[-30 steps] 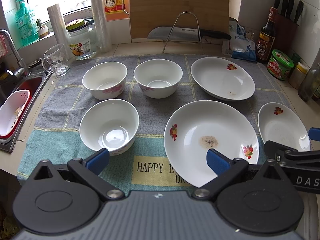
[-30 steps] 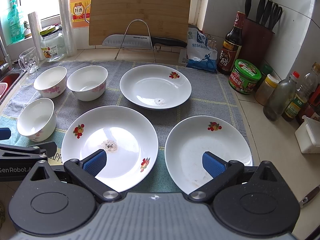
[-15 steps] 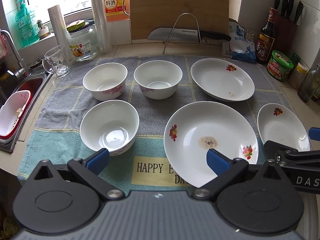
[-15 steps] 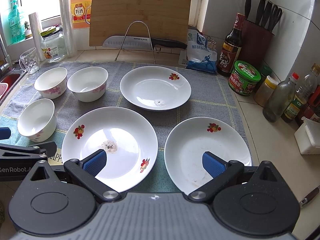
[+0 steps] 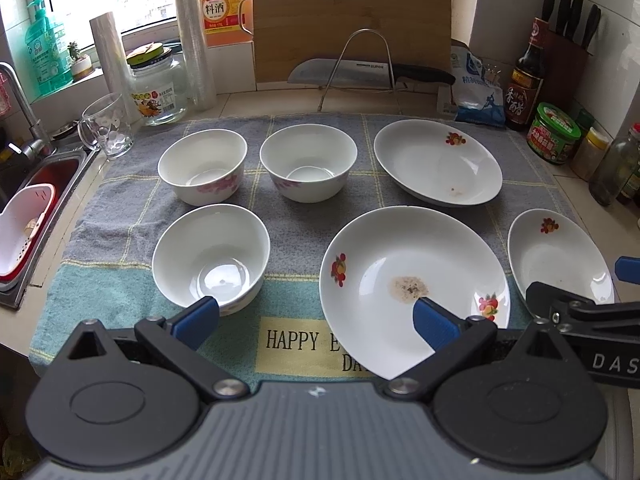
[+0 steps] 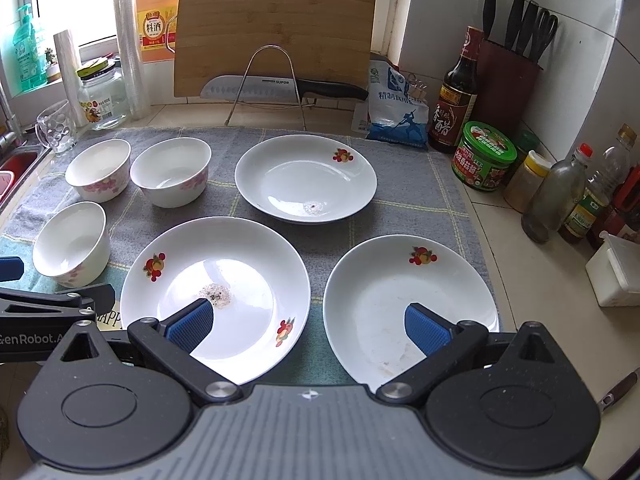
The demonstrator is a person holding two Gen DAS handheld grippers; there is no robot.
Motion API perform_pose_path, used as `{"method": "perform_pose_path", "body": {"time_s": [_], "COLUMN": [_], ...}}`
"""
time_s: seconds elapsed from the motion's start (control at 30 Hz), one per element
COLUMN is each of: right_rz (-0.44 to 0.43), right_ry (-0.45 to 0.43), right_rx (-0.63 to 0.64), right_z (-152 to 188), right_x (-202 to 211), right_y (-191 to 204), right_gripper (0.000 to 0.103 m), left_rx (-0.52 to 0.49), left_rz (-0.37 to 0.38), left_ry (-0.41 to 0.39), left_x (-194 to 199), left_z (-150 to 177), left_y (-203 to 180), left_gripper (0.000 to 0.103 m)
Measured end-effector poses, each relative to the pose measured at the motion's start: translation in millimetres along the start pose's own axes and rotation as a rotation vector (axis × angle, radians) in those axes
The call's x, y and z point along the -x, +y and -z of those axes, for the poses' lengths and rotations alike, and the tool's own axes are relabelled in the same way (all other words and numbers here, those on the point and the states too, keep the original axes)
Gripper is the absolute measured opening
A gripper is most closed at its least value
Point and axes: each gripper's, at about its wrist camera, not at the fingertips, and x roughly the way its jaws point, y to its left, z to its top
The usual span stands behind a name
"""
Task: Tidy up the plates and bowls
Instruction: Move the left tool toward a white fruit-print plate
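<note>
A tiled counter [image 6: 532,280] carries a checked towel [image 6: 404,216] holding 3 bowls [image 5: 211,256] and 3 plates [image 6: 216,296].

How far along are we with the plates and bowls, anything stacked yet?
Nothing is stacked yet. Three bowls, the nearest one at front left, and three plates, including the soiled front plate, all lie apart on the towel. Nothing is in hand: the left gripper and right gripper are both open and empty. All the gathering is left.

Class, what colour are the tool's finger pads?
Blue pads, clearest in the right wrist view.
</note>
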Motion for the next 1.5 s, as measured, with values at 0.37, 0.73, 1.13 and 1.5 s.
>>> {"method": "perform_pose_path", "body": {"time_s": [0.37,0.73,1.13,1.5], "right_rz": [0.004,0.058,0.221,0.076], "right_ry": [-0.057,-0.158,-0.077,-0.007], "right_rx": [-0.002,-0.016,-0.060,-0.076], "right_z": [1.0,15.0,74.4,96.1], "right_x": [9.0,22.4,13.6,-41.5], "right_y": [7.8,0.4,-47.0,-86.0], "right_gripper": [0.103,0.103,0.103,0.103], "left_rx": [-0.018,-0.086,-0.176,-0.180], "left_rz": [0.056,0.207,0.332,0.381], "left_ry": [-0.033,-0.134,-0.157,-0.077], "left_x": [1.9,4.9,-13.2,-29.5], "left_z": [-5.9,-16.1,-21.9,-31.3], "left_y": [10.5,22.8,9.2,-30.3], "left_gripper": [0.102,0.102,0.102,0.102]}}
